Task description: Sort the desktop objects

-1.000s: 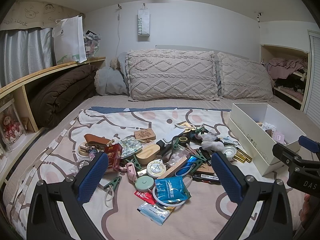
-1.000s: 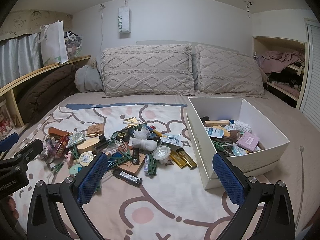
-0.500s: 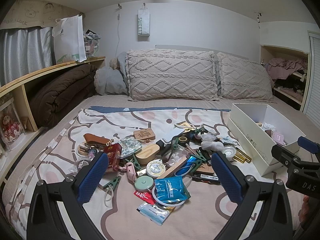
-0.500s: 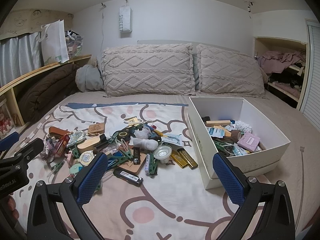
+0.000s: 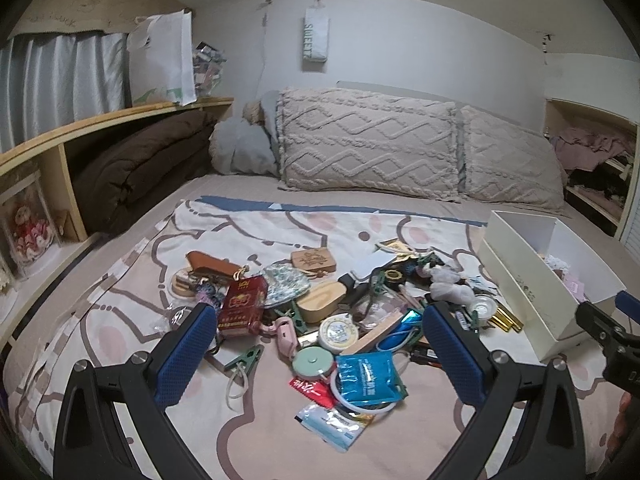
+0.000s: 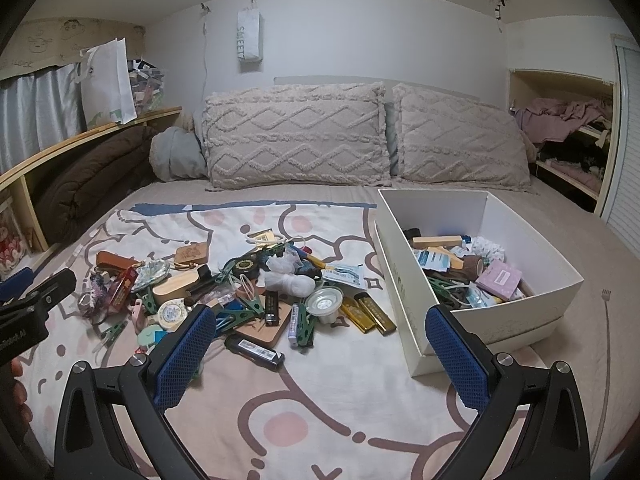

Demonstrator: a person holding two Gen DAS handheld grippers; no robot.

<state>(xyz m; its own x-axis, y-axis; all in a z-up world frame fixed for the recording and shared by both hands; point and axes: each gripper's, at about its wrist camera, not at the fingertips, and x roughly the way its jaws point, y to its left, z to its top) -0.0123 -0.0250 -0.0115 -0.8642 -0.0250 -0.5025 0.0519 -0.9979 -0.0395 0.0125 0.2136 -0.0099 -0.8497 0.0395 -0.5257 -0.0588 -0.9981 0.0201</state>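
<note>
A pile of small objects lies on a patterned blanket (image 5: 328,228) on the bed. It holds a red cigarette pack (image 5: 242,306), a blue packet (image 5: 366,372), a round tin (image 5: 338,329), green clips, lighters (image 6: 370,314) and a black stick (image 6: 256,353). A white box (image 6: 532,316) to the right holds several sorted items. My left gripper (image 5: 318,354) hangs open above the near side of the pile with nothing between its fingers. My right gripper (image 6: 320,354) is open too, over bare blanket between the pile and the box.
Two knitted pillows (image 6: 296,136) lean against the back wall. A wooden shelf (image 5: 80,128) with a brown duvet (image 5: 132,172) runs along the left. An open cupboard (image 6: 560,132) with clothes is at the right. Each gripper shows at the edge of the other's view.
Both views have shifted only slightly; the left gripper has dropped a little toward the pile. Nothing in the pile has moved, and both grippers stay open.
</note>
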